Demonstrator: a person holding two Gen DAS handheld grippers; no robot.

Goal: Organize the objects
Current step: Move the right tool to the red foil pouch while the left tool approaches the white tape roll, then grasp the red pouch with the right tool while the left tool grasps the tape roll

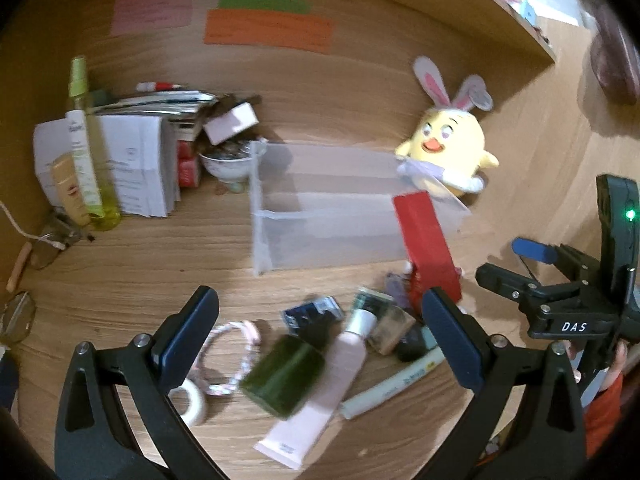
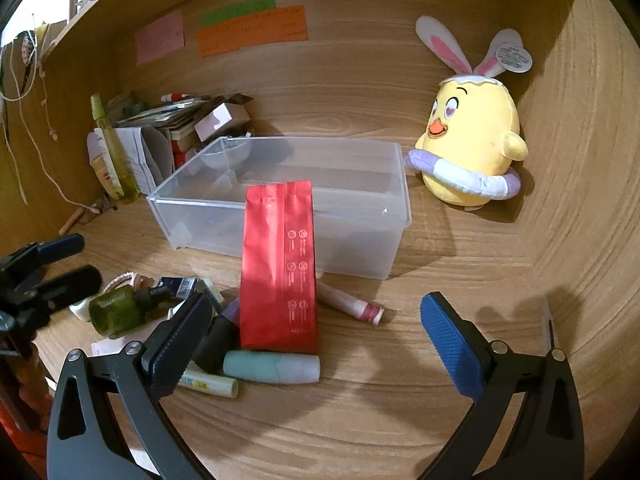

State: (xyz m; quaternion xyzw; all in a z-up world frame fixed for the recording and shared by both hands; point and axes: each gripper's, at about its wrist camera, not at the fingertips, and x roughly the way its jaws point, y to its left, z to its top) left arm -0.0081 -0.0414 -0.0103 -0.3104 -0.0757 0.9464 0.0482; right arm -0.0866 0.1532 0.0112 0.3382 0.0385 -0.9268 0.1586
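Red foil pouch (image 2: 279,268) looks light, crinkly and slippery, so pinch its flat faces mid-height; both jaws gape empty.

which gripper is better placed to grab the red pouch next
Right. The right gripper is open with the red pouch standing straight ahead between its fingers; the left gripper faces the green bottle instead.

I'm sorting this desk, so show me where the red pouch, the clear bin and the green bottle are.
red pouch (image 2: 280,268): right wrist view, middle of its front.
clear bin (image 2: 360,248): right wrist view, front wall.
green bottle (image 1: 284,376): left wrist view, its body.
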